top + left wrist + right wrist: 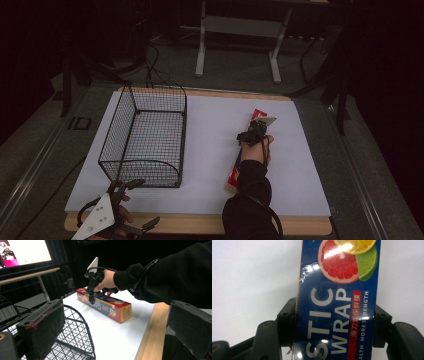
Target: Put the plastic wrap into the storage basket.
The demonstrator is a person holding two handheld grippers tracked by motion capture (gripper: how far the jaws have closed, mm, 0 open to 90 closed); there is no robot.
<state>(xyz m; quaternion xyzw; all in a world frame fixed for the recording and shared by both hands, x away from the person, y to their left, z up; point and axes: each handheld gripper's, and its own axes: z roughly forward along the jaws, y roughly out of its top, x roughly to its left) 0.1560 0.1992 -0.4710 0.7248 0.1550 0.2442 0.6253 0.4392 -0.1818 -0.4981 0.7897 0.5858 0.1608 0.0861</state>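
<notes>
Currently, right gripper (254, 131): pads either side of the wrap box (337, 302), touching its long edges; closed on it across the width, probably for a lift.
Box: flat on the white sheet (210, 145), right of centre, long axis running away from the person.
Left gripper (127, 187): jaws wide apart, holding nothing, parked at the near edge by the basket (145, 137).
Basket: wire, empty, left side; likely the box's destination.
Table (200, 222): wood edge at front.

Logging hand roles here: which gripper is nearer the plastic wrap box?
Right. The right gripper straddles the plastic wrap box, jaws against its sides; the left gripper is by the wire basket.
</notes>
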